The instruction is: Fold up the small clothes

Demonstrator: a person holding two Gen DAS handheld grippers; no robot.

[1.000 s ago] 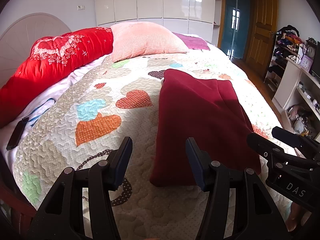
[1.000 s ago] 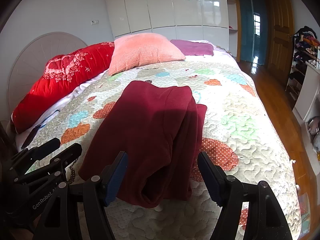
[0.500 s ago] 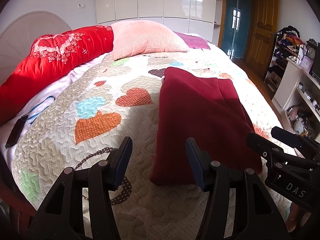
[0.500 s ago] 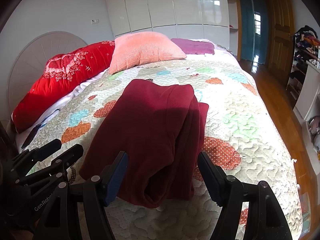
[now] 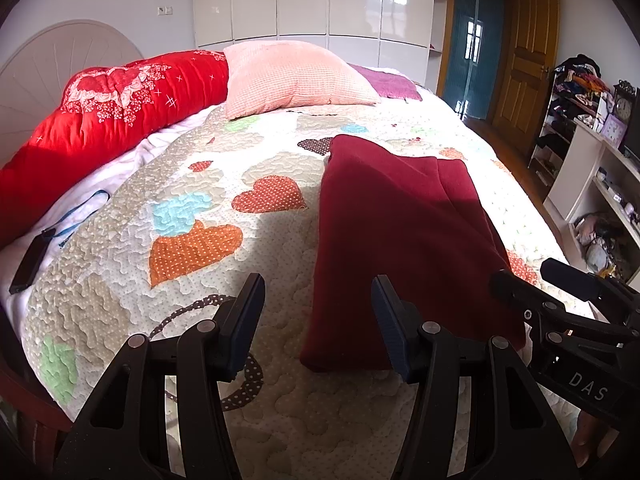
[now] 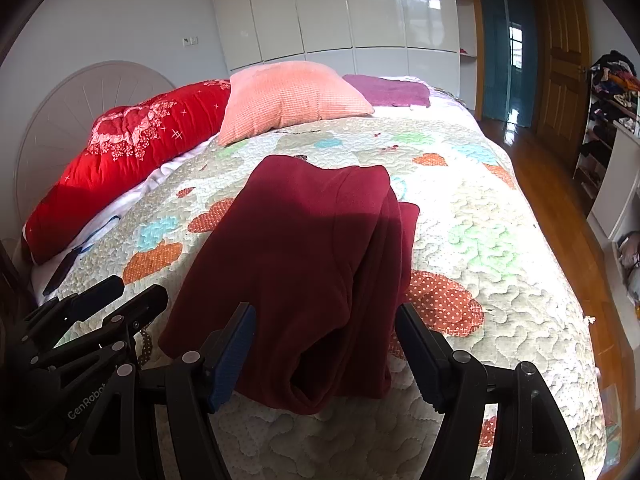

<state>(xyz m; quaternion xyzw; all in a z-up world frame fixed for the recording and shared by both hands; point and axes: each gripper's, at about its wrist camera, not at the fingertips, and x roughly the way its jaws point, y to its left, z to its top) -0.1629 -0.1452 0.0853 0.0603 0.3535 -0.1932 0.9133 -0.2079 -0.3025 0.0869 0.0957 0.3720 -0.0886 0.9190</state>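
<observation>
A dark red garment [image 5: 400, 232] lies folded lengthwise on the patchwork quilt [image 5: 192, 240], its near end toward me. It also shows in the right wrist view [image 6: 312, 264], with layered folds along its right side. My left gripper [image 5: 318, 312] is open and empty, hovering above the quilt just short of the garment's near left corner. My right gripper [image 6: 326, 344] is open and empty, its jaws straddling the garment's near end from above. Each gripper shows in the other's view: the right one [image 5: 560, 312] and the left one [image 6: 92, 320].
A red bolster [image 5: 104, 120], a pink pillow [image 5: 296, 76] and a purple cloth [image 5: 388, 84] lie at the head of the bed. A dark phone [image 5: 28, 264] lies at the left edge. Shelves [image 5: 600, 168] and wooden floor [image 6: 560, 208] are on the right.
Both views have shifted very slightly; the grippers stay open and the garment has not moved.
</observation>
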